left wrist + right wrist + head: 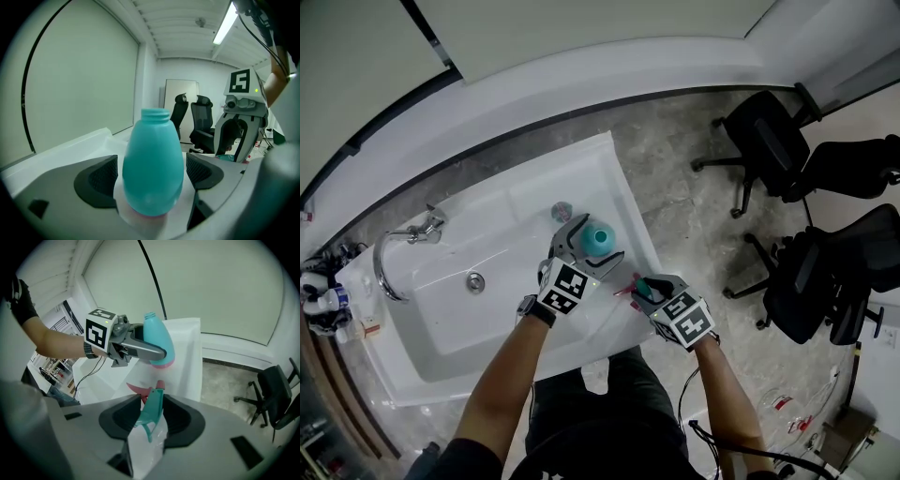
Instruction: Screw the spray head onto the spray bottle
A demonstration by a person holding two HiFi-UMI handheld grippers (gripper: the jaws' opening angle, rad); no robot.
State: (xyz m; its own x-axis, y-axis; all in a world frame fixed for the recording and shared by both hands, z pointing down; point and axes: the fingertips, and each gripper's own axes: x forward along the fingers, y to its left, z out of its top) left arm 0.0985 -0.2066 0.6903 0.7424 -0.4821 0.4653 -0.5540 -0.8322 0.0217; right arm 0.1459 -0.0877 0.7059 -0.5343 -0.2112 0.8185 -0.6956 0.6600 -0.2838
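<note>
White surface [525, 202]: carrying a basin at its left.
Left gripper [592, 246]: jaws standing wide apart around the teal egg-shaped plastic spray bottle [153, 159], pads not pressing it.
Spray bottle: standing upright on the surface, neck uncapped.
Right gripper [152, 401]: jaws clamping the teal plastic spray head with pink nozzle [151, 414].
Spray head: hovering just right of the bottle, apart from its neck.

Grey mottled floor [694, 197]. Black office chairs [769, 141] stand at right. A white sink [459, 314] with a chrome tap [408, 239] sits below pale walls [356, 66]. A ceiling strip light [224, 29] glows.
</note>
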